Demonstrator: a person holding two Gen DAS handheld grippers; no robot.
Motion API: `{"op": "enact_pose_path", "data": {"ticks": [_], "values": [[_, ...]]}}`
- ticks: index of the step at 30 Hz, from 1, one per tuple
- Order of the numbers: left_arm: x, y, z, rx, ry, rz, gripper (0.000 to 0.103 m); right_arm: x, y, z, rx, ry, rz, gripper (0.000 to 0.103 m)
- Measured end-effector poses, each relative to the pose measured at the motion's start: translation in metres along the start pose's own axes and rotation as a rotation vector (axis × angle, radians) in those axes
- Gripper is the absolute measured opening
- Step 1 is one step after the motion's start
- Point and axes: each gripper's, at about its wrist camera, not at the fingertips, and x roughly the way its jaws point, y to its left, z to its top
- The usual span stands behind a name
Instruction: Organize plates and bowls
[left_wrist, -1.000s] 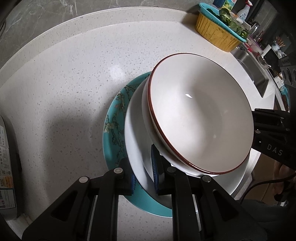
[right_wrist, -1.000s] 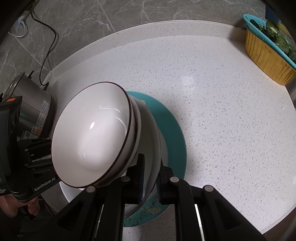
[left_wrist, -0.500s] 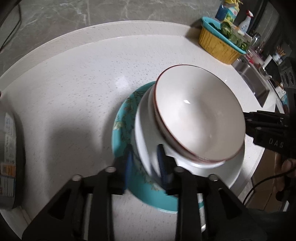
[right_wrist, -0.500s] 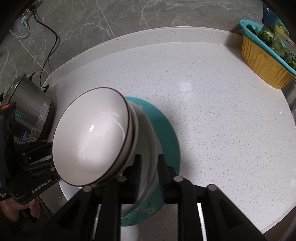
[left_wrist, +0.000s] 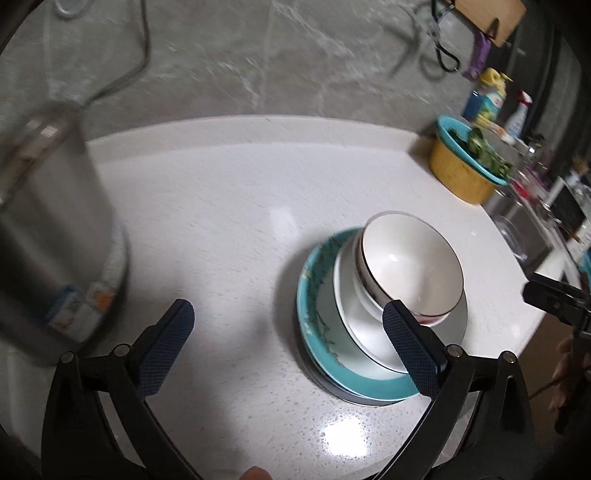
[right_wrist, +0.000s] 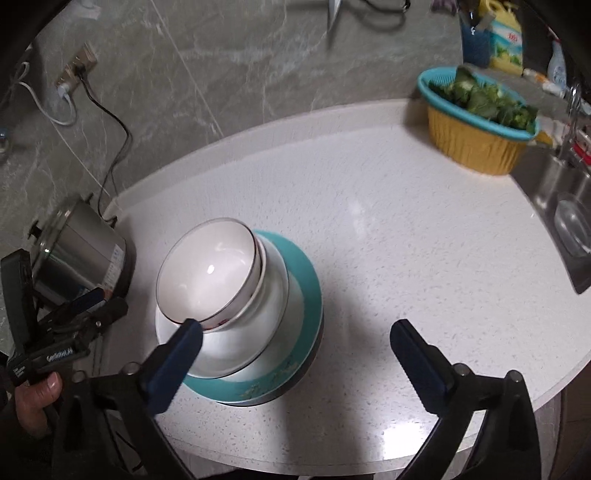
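A stack stands on the white counter: a teal floral plate (left_wrist: 317, 332) (right_wrist: 306, 314) at the bottom, a white plate (left_wrist: 354, 332) (right_wrist: 266, 325) on it, and white bowls with a dark rim (left_wrist: 410, 266) (right_wrist: 207, 273) on top. My left gripper (left_wrist: 288, 314) is open and empty, pulled back above the counter left of the stack. My right gripper (right_wrist: 295, 332) is open and empty, pulled back, with the stack behind its left finger. Each gripper shows in the other's view, the left gripper (right_wrist: 79, 308) and the right gripper (left_wrist: 554, 295).
A steel rice cooker (left_wrist: 48, 236) (right_wrist: 77, 254) stands at the left. A yellow basket with a teal rim and greens (left_wrist: 465, 166) (right_wrist: 480, 129) sits at the back right, bottles behind it. A sink (right_wrist: 565, 206) lies at the right. A wall socket with cables (right_wrist: 74, 74) is behind.
Both grippers let go of the white plate's rim, opened wide and drew back and up from the stack. The stack rests on the counter.
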Motion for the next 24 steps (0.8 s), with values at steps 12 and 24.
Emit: {"op": "enact_pose_path", "data": {"ticks": [12, 24], "values": [[-0.111, -0.077, -0.03, -0.201, -0.052, 0.292, 0.103, -0.092, -0.008, 0.013, -0.232, -0.289, 0.109, 0.103], [-0.179, -0.161, -0.058, -0.215, -0.051, 0.284, 0.103, -0.181, -0.016, 0.001, -0.204, -0.428, 0.101, 0.103]]}}
